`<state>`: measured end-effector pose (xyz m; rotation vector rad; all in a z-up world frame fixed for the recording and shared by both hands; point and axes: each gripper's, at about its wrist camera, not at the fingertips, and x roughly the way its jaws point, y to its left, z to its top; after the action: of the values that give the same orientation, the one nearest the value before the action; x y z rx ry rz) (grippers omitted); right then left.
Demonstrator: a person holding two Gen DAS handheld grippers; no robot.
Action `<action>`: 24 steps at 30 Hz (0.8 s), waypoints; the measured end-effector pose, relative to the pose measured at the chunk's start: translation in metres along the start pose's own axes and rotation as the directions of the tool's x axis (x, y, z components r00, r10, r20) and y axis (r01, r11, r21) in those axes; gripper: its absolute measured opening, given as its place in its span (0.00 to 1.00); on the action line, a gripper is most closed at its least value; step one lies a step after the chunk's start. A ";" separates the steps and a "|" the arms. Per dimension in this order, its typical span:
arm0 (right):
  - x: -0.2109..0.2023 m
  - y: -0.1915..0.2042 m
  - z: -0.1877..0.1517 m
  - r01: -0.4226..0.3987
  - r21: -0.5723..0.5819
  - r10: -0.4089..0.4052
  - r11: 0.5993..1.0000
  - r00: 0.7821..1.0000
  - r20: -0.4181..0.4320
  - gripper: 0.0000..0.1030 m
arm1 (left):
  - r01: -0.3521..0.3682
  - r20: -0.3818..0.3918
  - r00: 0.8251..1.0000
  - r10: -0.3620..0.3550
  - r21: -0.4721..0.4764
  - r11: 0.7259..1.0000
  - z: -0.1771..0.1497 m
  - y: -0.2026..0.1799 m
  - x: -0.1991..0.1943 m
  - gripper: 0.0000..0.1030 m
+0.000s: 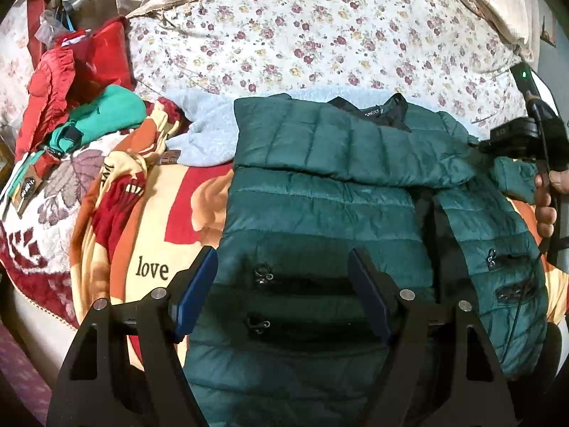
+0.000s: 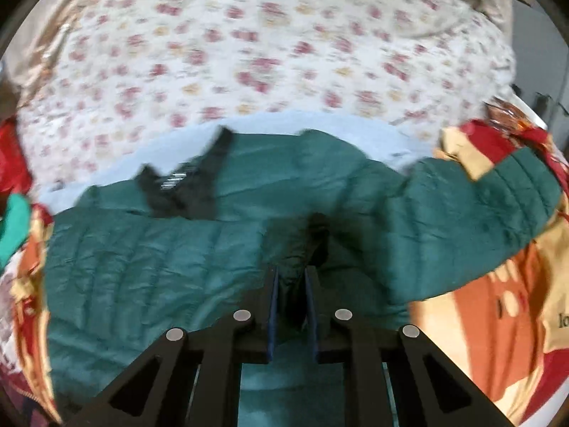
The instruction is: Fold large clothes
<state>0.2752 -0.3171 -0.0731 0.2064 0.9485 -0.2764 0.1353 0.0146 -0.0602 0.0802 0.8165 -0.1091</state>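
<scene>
Left wrist view: we hold the left gripper (image 1: 282,293) with jaws apart over the jacket (image 1: 320,213), which lies on the blanket (image 1: 153,220); one sleeve (image 1: 338,142) is already folded across at 12 o'clock. Our right gripper (image 2: 291,299) is clamped on a jacket fold, apparently to draw it over. Blur hides the collar label.

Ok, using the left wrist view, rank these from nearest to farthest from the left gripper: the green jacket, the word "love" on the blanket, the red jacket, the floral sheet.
1. green jacket, directly under the left gripper
2. word "love", just left
3. red jacket, far left
4. floral sheet, beyond the green jacket; too close to call with the red jacket
</scene>
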 end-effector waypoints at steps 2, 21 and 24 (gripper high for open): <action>0.011 -0.009 -0.001 0.029 0.005 -0.029 1.000 0.999 -0.020 0.13 | -0.002 -0.004 1.000 0.002 0.006 1.000 0.000 -0.002 0.001 0.74; -0.001 -0.099 -0.023 -0.266 0.274 0.277 0.924 0.961 -0.002 0.45 | -0.003 -0.033 0.999 0.003 0.024 1.000 -0.003 -0.019 -0.017 0.74; -0.037 -0.129 -0.039 -0.240 0.248 0.235 0.938 0.971 0.052 0.49 | 0.002 -0.020 1.000 -0.002 0.030 1.000 -0.004 -0.024 -0.027 0.74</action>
<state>0.1833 -0.4219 -0.0715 0.5482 0.8555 -0.1748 0.1113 -0.0074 -0.0436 0.1093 0.8354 -0.1227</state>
